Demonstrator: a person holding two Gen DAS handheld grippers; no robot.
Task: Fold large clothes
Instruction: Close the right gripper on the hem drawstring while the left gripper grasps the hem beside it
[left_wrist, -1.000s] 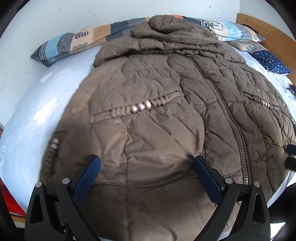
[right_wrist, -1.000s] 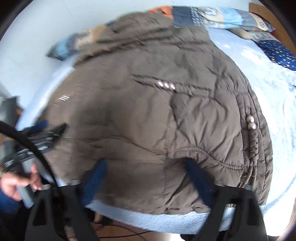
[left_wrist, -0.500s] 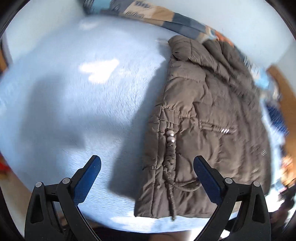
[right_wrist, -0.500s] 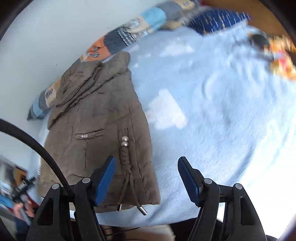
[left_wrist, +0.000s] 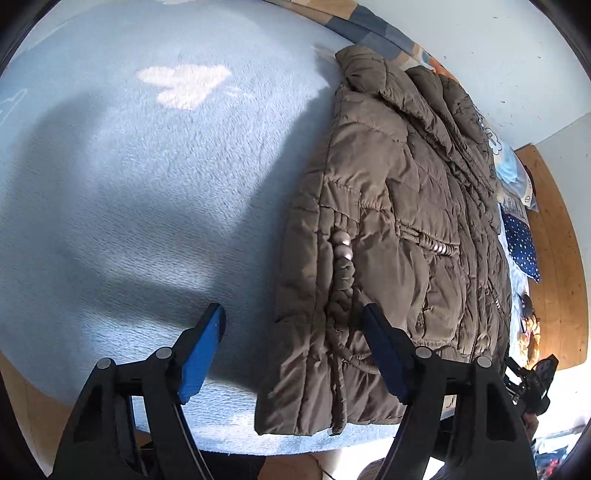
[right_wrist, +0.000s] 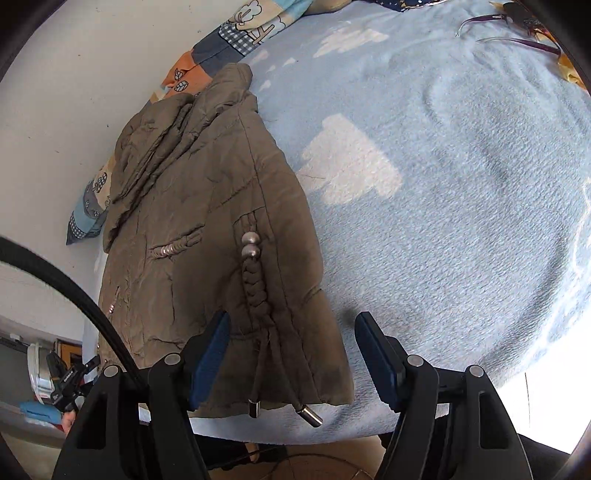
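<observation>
Left gripper (left_wrist: 291, 347) and right gripper (right_wrist: 291, 354), both spread apart and empty, are held over opposite hem corners of the quilted brown jacket (left_wrist: 399, 229), laid flat on the blue blanket (left_wrist: 147, 192). The padding is judged soft, bulky and springy; a hold is best taken at the stitched hem corners, clear of the braided cord (right_wrist: 255, 284)

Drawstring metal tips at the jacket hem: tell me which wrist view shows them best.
Right wrist view: both drawstring tips lie unobstructed past the jacket hem. Left wrist view shows only the braided cord; no metal tips are visible there.
</observation>
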